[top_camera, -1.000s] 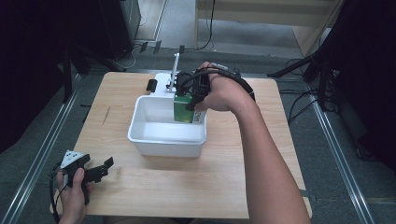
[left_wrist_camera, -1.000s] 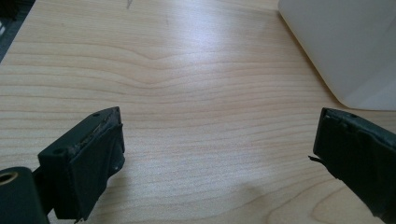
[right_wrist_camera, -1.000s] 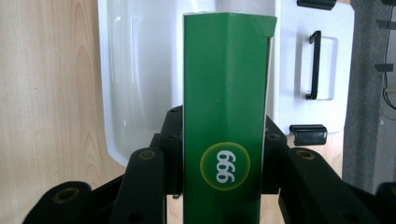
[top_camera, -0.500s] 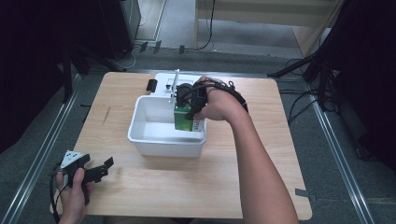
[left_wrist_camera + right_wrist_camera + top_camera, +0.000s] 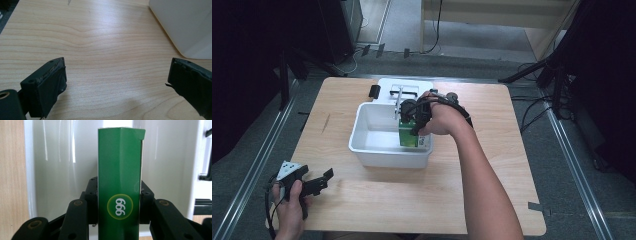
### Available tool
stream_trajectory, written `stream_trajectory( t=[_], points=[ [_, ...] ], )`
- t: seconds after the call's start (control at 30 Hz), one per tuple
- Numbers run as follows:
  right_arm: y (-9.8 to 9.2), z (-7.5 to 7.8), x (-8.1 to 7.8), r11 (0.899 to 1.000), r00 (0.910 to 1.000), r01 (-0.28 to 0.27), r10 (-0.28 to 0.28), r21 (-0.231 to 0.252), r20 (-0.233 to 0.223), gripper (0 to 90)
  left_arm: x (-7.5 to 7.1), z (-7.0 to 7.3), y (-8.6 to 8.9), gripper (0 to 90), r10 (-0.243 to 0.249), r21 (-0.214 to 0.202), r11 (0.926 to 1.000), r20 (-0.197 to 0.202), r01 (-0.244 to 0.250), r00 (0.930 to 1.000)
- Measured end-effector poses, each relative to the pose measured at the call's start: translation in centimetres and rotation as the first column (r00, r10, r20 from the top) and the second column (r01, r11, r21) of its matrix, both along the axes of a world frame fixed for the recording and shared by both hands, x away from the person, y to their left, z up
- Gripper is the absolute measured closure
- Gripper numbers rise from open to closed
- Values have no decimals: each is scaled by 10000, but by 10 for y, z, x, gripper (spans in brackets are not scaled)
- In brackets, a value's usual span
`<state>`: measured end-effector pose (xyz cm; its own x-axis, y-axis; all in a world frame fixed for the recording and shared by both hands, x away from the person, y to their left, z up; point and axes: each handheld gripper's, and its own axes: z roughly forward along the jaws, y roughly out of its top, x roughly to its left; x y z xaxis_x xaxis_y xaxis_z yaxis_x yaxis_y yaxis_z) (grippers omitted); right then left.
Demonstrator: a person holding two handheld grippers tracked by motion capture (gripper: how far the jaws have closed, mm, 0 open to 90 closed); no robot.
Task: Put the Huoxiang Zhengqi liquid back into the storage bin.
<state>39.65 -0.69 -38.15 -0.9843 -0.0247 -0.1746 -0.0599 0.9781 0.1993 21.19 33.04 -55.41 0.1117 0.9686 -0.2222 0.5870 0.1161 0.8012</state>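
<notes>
A green carton [image 5: 409,135] marked "999" [image 5: 119,195] is held inside a white plastic tub [image 5: 377,149] at the table's middle. My right gripper [image 5: 413,119] is shut on the carton, its black jaws pressing both sides [image 5: 117,203]. The carton sits at the tub's right end, its lower part hidden by the tub wall. My left gripper [image 5: 319,181] rests near the table's front left corner, open, with bare wood between its jaws [image 5: 115,75]. The tub's corner [image 5: 185,27] appears ahead of it to the right.
A white tray-like base [image 5: 406,87] with a black handle part lies behind the tub. A small black object [image 5: 374,91] sits at its left. The wooden table [image 5: 492,190] has dark floor and metal rails on both sides.
My right gripper has carried the green carton toward the near right part of the tub and lower into it. The left gripper has stayed still.
</notes>
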Motion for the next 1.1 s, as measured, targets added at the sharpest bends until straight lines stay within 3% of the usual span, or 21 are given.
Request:
stream_trajectory(
  t=[0.27,0.6,0.9,1.1],
  points=[
    [2,-12,2,9999,9999,5,-6,-118,-127,631,0,0,0,30,-5,-8,10000,0,5,10000],
    [0,-11,3,9999,9999,84,-83,126,-80,600,0,0,0,30,-7,-12,10000,-7,7,10000],
    [-13,7,0,9916,9970,771,-773,1040,-25,442,0,0,0,30,-5,2,10000,1,5,10000],
    [-28,21,-5,9707,9872,1560,-1596,1828,51,375,0,0,0,30,-6,6,10000,0,6,10000]
  ],
)
